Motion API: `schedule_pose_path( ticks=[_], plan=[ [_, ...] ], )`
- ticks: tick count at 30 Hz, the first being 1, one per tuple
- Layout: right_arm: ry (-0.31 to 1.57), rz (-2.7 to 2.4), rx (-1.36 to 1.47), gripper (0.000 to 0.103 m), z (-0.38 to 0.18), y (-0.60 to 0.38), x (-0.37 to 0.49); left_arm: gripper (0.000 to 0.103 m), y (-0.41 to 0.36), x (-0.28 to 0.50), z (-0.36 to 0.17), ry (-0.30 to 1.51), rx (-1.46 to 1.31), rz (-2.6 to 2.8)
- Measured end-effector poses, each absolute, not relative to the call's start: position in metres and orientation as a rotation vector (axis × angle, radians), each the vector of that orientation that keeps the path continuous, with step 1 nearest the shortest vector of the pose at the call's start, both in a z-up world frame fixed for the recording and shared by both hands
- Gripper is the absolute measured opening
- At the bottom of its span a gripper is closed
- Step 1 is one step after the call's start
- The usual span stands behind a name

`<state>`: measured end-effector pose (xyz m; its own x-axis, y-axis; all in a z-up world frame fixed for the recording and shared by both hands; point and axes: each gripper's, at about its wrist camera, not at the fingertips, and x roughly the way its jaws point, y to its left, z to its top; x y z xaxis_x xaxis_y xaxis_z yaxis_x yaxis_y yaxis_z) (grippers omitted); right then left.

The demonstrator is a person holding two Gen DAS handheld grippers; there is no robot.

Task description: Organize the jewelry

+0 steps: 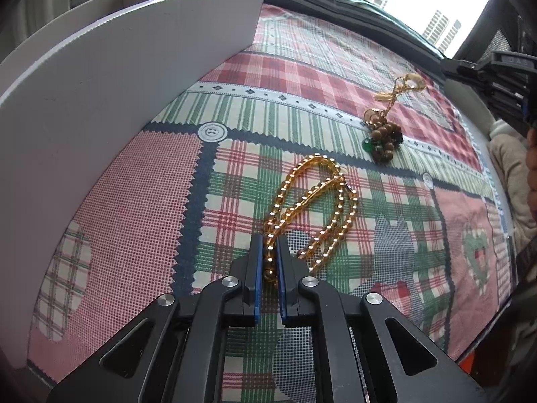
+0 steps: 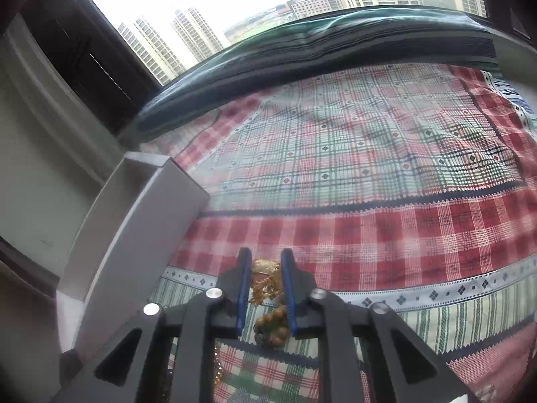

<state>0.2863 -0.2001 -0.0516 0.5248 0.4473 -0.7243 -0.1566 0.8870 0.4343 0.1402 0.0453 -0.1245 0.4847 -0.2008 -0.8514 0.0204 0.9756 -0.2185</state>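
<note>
An amber bead necklace point(image 1: 315, 198) lies in loops on the plaid cloth point(image 1: 134, 184). My left gripper point(image 1: 270, 240) is shut on its near end, with beads pinched between the blue pads. Farther right lies a cluster of brown beads with a green stone point(image 1: 382, 137), and a gold chain runs from it to a gold ornament point(image 1: 414, 79). In the right wrist view that gold ornament point(image 2: 265, 278) sits between the blue pads of my right gripper point(image 2: 265, 257), which is shut on it. The brown beads point(image 2: 273, 322) trail below it. I cannot tell whether they are off the cloth.
A white open box point(image 1: 100, 84) stands along the left side, and the right wrist view shows its hollow inside point(image 2: 134, 181). A dark folded cover point(image 2: 335, 50) lines the far edge under the window. A person's beige sleeve point(image 1: 510, 168) is at the right edge.
</note>
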Motion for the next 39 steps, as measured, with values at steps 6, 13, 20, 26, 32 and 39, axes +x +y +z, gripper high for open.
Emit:
schedule_pose_path(
  ticks=[6, 13, 20, 26, 32, 39],
  plan=[
    [0.92, 0.436, 0.264, 0.001, -0.013, -0.219, 0.233, 0.007, 0.048, 0.134, -0.124, 1.069, -0.201, -0.143],
    [1.003, 0.409, 0.139, 0.007, -0.026, -0.228, 0.208, 0.021, 0.047, 0.132, -0.122, 1.081, -0.218, -0.153],
    [1.051, 0.496, -0.011, 0.052, -0.057, -0.162, 0.266, 0.068, 0.053, 0.127, -0.112, 1.069, -0.205, -0.108],
    [1.182, 0.496, -0.229, 0.052, -0.117, -0.109, 0.323, 0.068, 0.078, 0.12, -0.115, 1.078, -0.208, -0.057],
    [1.165, 0.527, -0.245, 0.013, -0.115, -0.107, 0.32, 0.068, 0.087, 0.115, -0.115, 1.078, -0.218, -0.05],
    [1.038, 0.593, -0.113, 0.011, -0.047, -0.141, 0.262, 0.068, 0.083, 0.109, -0.115, 1.078, -0.193, -0.067]
  ],
)
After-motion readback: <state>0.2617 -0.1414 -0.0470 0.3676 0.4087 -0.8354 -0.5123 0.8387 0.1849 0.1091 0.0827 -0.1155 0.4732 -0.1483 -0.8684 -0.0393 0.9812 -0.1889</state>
